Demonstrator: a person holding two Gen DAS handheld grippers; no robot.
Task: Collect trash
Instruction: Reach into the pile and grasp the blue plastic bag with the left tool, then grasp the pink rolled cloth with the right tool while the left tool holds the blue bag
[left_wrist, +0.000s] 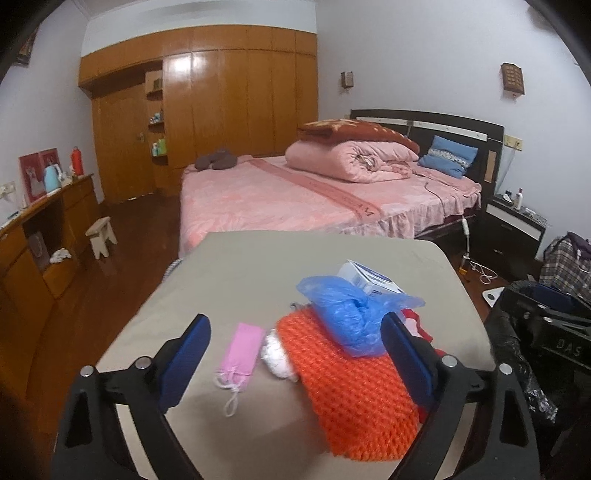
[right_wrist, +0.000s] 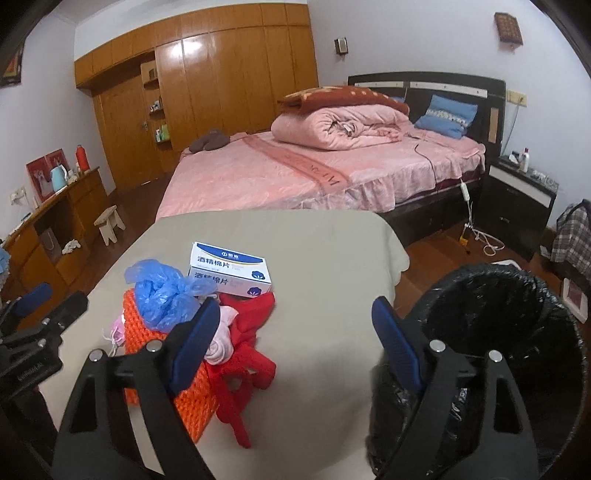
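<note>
left gripper (left_wrist: 295, 350): our jaws stand wide apart with nothing between the pads; they frame the pink face mask (left_wrist: 240, 350) and the edge of the orange knitted piece (left_wrist: 354, 387), which reads to us as lining up a first pick.
right gripper (right_wrist: 291, 339): also spread wide and empty, hanging over a bare part of the table beside the bin, so we judge it is waiting its turn.
trash: the crumpled blue plastic bag (left_wrist: 351, 314) sits on top of the orange knit, with the mask and a white wad (left_wrist: 275, 356) just beside it; the wad may be tissue or cotton, we cannot tell.
other items: a white box of alcohol pads (right_wrist: 231, 269) lies behind the heap, and a red cloth (right_wrist: 247, 362) sprawls next to the knit.
bin: the black-lined trash bin (right_wrist: 517, 350) stands at the table's right edge, close enough for short drops.
surface: a table under a beige cloth (right_wrist: 314, 258), smooth and mostly bare beyond the heap.
room: a bedroom with a pink bed (right_wrist: 295, 173), a wooden wardrobe (right_wrist: 221, 74) and a dark wood floor.
</note>
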